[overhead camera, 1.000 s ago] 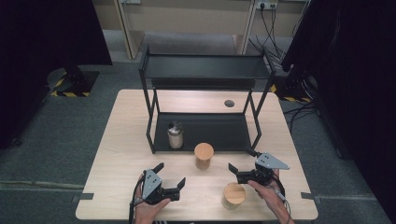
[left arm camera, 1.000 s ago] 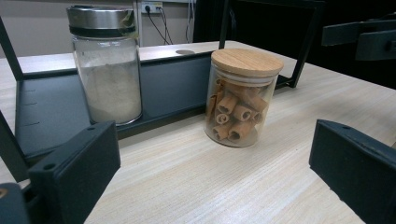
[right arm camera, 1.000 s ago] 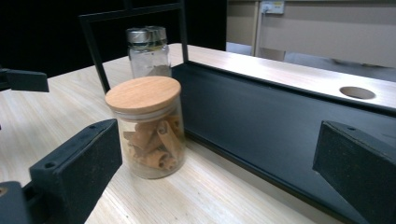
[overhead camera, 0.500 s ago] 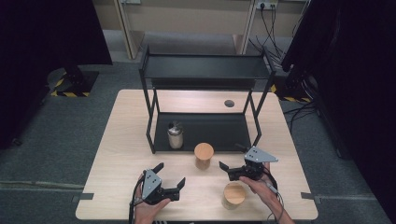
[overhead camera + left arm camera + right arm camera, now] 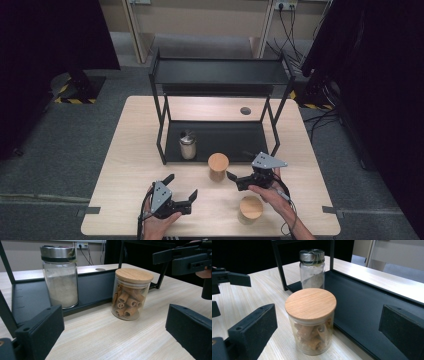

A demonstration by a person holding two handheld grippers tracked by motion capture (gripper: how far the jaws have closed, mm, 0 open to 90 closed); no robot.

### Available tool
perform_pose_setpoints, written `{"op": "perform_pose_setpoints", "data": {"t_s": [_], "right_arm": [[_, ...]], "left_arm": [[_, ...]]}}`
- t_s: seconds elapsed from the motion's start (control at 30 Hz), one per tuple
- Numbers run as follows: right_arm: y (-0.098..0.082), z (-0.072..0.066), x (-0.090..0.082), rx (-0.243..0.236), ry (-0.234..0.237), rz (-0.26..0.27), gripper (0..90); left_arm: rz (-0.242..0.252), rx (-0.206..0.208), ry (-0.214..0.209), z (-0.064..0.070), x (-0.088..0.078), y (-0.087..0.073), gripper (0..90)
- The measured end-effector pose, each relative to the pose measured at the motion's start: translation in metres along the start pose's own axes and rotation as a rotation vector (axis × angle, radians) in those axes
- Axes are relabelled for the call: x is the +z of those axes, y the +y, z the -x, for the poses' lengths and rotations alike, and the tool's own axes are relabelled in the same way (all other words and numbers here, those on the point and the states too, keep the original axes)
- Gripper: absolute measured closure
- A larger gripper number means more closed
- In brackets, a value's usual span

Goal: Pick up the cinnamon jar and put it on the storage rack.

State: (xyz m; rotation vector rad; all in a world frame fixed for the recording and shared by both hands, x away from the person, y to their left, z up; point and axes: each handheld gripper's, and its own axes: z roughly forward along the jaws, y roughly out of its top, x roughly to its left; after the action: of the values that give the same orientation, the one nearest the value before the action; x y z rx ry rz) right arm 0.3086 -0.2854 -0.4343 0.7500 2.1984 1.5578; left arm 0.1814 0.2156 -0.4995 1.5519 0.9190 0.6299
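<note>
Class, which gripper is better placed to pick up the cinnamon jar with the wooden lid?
Right. The right gripper is open beside the cinnamon jar, jaws facing it. The left gripper sits farther away.

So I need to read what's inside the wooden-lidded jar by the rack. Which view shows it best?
The left gripper view: the jar stands side-on, its rolled brown sticks clear through the glass. The right gripper view looks down on its lid, contents partly hidden. The high view shows just lid.
</note>
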Motion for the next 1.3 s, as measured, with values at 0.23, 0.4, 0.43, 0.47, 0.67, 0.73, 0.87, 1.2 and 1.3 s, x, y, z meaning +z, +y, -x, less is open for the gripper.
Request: {"op": "perform_pose_setpoints", "data": {"t_s": [0.23, 0.4, 0.43, 0.47, 0.67, 0.73, 0.87, 1.2, 1.3], "right_arm": [[0.004, -0.001, 0.008, -0.01, 0.013, -0.008, 1.8], [0.008, 0.0, 0.014, -0.017, 0.023, -0.025, 1.8], [0.008, 0.0, 0.015, -0.018, 0.025, -0.026, 1.8], [0.008, 0.0, 0.016, -0.019, 0.027, -0.028, 1.8], [0.013, -0.001, 0.023, -0.031, 0.036, -0.05, 1.7], [0.014, -0.001, 0.026, -0.031, 0.036, -0.058, 1.7], [0.016, -0.001, 0.033, -0.039, 0.04, -0.08, 1.7], [0.023, 0.001, 0.045, -0.053, 0.063, -0.125, 1.8], [0.024, 0.002, 0.048, -0.055, 0.07, -0.135, 2.4]], "left_arm": [[0.003, -0.001, 0.001, 0.0, 0.0, 0.0, 1.0], [0.003, -0.003, 0.001, -0.001, -0.001, 0.0, 1.0], [0.003, -0.003, 0.001, -0.001, -0.001, 0.0, 1.0], [0.003, -0.002, 0.001, -0.001, -0.001, 0.0, 1.0], [0.006, -0.004, 0.002, -0.001, -0.001, 0.0, 1.0], [0.004, -0.003, 0.0, -0.001, -0.001, 0.0, 1.0], [0.006, -0.003, -0.001, -0.001, -0.001, 0.0, 1.0], [0.008, -0.005, -0.001, -0.001, -0.001, 0.0, 1.0], [0.008, -0.006, 0.0, -0.001, -0.001, 0.0, 1.0]]}}
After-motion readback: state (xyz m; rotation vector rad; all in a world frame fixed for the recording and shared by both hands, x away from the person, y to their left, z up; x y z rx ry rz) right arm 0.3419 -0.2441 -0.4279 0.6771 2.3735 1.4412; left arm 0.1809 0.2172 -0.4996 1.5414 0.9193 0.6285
